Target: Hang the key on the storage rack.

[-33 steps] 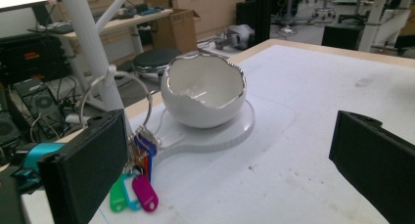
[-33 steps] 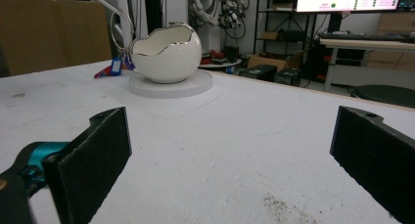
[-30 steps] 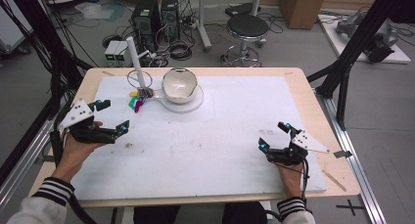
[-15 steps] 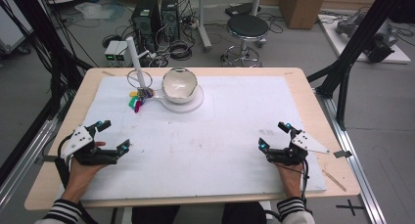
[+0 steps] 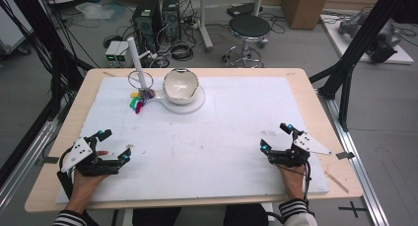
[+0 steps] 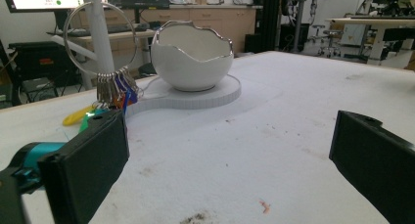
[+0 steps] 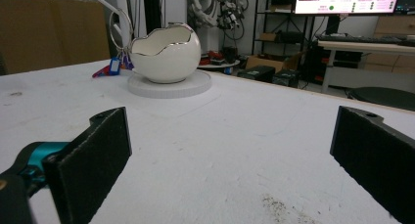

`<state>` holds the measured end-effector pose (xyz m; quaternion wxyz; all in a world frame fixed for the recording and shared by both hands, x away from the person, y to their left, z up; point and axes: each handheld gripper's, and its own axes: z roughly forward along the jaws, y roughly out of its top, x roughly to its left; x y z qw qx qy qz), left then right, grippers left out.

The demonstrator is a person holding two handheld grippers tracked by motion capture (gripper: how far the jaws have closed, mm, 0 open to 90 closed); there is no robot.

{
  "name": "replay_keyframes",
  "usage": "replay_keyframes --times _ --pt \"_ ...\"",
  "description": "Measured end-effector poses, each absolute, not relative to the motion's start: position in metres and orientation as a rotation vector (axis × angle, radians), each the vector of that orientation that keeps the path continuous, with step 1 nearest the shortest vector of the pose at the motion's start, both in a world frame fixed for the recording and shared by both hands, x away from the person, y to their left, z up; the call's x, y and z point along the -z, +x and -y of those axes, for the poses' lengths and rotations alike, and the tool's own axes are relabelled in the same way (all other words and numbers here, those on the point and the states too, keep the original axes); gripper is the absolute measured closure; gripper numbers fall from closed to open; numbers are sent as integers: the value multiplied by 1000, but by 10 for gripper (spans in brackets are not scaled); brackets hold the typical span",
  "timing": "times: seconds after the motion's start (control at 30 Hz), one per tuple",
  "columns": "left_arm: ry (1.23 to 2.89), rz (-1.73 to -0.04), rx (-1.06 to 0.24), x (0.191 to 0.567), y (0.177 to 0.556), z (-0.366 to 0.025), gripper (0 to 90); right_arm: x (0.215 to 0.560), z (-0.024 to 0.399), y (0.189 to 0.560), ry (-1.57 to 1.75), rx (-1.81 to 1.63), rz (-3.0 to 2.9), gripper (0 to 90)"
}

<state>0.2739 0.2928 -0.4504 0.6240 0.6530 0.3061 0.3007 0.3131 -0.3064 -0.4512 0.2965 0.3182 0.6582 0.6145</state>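
Two claws sit nearest me on the white-covered bench, one per hand: my left claw at the near left corner, my right claw at the near right, both lying low, jaws spread wide apart and gripping nothing. Each points toward the far side. Well beyond them I count one white egg-shaped bowl on one round white base, and just beside it one upright white post with one metal ring carrying a bunch of coloured tags. I can read no writing.
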Motion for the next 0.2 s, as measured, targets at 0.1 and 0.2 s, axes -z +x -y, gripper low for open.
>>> replay_keyframes --times 0.1,0.2 --pt "1485 -696 -719 451 271 -293 17 451 306 313 847 -1630 -1750 11" --pt "1477 -704 -757 452 269 -292 17 451 306 313 851 -1629 -1754 11"
